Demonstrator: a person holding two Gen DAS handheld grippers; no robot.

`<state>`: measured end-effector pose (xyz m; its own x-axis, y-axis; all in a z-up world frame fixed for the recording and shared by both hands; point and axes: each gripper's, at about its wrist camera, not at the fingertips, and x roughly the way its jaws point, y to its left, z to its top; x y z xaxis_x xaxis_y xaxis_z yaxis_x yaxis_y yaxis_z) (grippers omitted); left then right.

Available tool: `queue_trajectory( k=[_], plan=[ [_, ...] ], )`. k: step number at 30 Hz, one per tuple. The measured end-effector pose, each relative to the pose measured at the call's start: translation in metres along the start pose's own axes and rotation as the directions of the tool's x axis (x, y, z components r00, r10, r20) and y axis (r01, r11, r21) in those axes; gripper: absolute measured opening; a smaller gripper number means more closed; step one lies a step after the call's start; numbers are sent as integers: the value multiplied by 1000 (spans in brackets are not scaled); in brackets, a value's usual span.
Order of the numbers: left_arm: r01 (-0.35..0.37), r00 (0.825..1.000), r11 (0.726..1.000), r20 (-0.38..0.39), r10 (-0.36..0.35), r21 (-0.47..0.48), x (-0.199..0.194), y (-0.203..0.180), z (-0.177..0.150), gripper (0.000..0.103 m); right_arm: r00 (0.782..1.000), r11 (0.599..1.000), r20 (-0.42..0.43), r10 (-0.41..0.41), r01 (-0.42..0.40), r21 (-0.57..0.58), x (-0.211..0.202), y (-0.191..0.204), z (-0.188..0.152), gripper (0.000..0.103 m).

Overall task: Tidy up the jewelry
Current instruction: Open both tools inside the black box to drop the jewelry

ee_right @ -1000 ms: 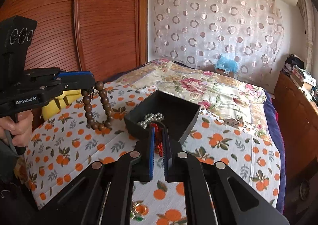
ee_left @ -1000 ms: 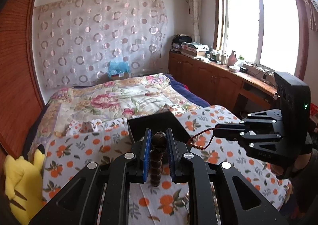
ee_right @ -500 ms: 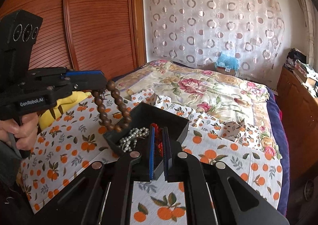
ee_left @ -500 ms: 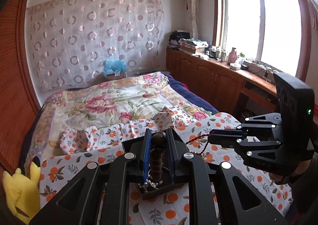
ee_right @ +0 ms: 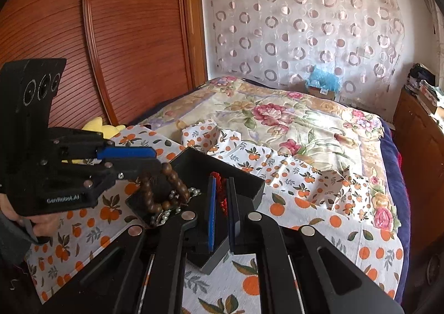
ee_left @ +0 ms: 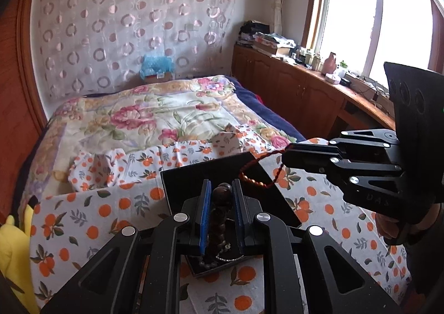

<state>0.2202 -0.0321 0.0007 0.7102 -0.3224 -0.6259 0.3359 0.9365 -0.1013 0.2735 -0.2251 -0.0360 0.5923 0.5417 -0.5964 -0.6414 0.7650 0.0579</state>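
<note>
In the left wrist view my left gripper (ee_left: 221, 186) is shut on a brown wooden bead bracelet (ee_left: 220, 203), directly above an open black box (ee_left: 191, 178). The right wrist view shows that bracelet (ee_right: 163, 189) hanging from the left gripper (ee_right: 155, 160) down into the black box (ee_right: 199, 158), onto a pearl string (ee_right: 169, 212). My right gripper (ee_right: 221, 183) is shut on a red braided bracelet (ee_right: 220, 191) over the box's right half. From the left wrist view the right gripper (ee_left: 288, 154) comes in from the right, and the red bracelet (ee_left: 258, 175) dangles above the box.
The box rests on an orange-print cloth (ee_left: 97, 208) spread over a floral quilt (ee_left: 138, 114) on a bed. A yellow plush toy (ee_left: 14, 244) lies at the bed's left edge. Wooden cabinets (ee_left: 291, 92) run along the window side, and a wooden wardrobe (ee_right: 125, 36) stands on the other.
Both grippers have moved forward with their bracelets and now sit over the black box. The bead bracelet, which hung beside the box, now hangs inside it.
</note>
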Motion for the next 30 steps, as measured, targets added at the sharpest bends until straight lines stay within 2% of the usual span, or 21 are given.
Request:
queue_trajectory(
  k=[5,14,18,30],
  plan=[
    [5,1000,1000,0,-5,-7,4,2,0,14,1000,1000,2,-2,2,3,6,-5,7,8],
    [19,998,999,-53,-21,-32,15,6,-15,15,999,1000,-39,10,-11,-11,26,-1,0,8],
    [8,998,999,-60,-11,-46,9,11,-28,20,999,999,-44,-25,24,-35,31,0,-1,8],
    [-42,995,996,-91,35,-76,-1,23,-55,22,994,993,-60,-87,82,-81,54,4,2,9]
  ],
)
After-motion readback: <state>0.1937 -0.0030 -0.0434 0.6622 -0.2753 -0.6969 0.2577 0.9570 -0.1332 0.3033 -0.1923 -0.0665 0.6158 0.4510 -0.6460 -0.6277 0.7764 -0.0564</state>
